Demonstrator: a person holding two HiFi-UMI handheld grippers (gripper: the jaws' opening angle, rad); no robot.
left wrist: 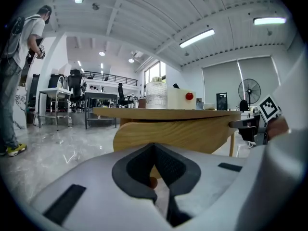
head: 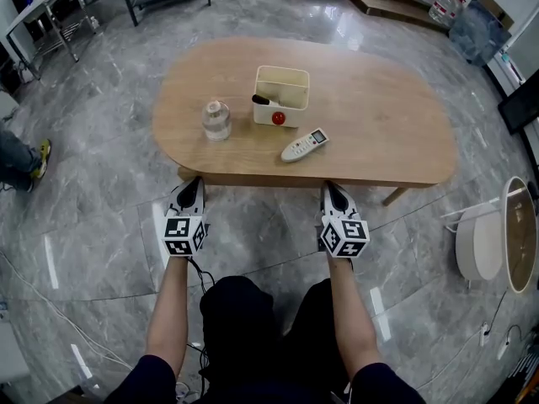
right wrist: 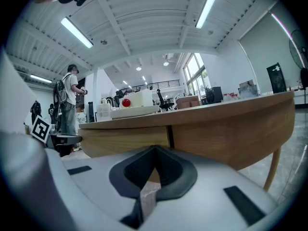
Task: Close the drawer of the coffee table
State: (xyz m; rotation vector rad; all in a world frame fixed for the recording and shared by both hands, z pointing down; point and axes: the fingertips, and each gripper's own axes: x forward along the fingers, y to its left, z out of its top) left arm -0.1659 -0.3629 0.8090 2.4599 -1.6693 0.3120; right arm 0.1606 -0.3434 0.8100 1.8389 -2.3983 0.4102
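Oval wooden coffee table (head: 387, 116); left gripper (head: 195, 182) and right gripper (head: 329, 187) at its front edge, fingers closed.

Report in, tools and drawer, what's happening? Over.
Left tool and right tool shut, empty, at the coffee table front. Drawer looks flush, pushed in. Nothing blocking.

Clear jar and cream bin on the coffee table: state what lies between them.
Nothing: the head view shows only bare tabletop between the clear jar and the cream bin.
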